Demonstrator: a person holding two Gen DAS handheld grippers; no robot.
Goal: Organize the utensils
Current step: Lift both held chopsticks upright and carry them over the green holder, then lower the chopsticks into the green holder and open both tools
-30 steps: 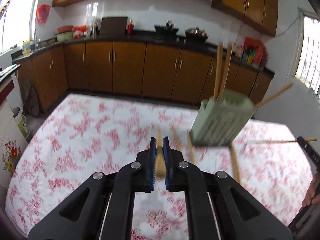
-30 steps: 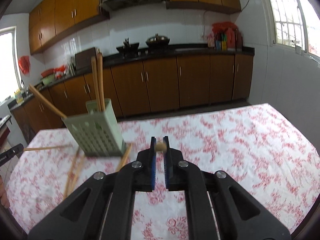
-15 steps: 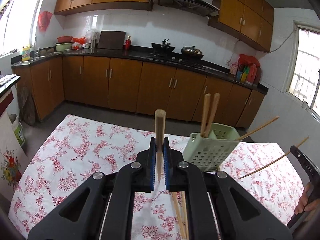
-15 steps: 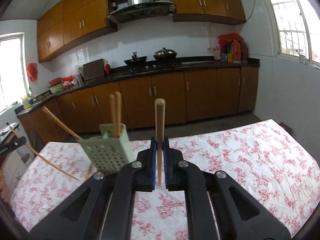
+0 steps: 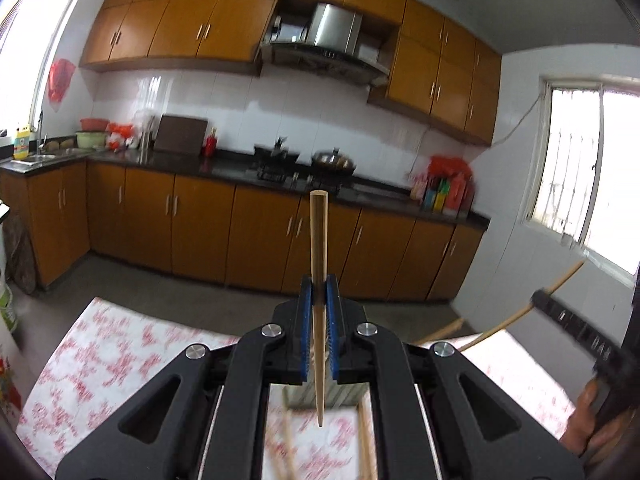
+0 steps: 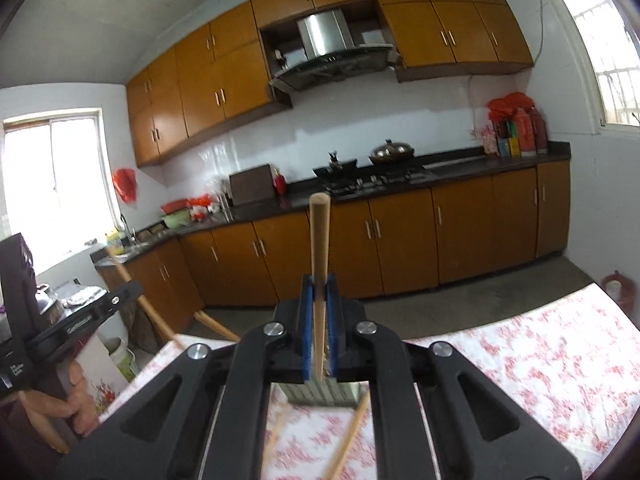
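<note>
Wooden chopstick upright, clamped in left gripper; right gripper clamps another chopstick.

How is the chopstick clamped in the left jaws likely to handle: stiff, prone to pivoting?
The chopstick looks like straight wood with no sag, so probably stiff and light. The left gripper pinches it at one narrow spot, so it may pivot. Smooth and tapered, it might slip.

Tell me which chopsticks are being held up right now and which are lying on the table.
One chopstick stands upright in the left gripper, another in the right gripper, both jaws shut. The loose chopsticks lie flat on the floral tablecloth.
</note>
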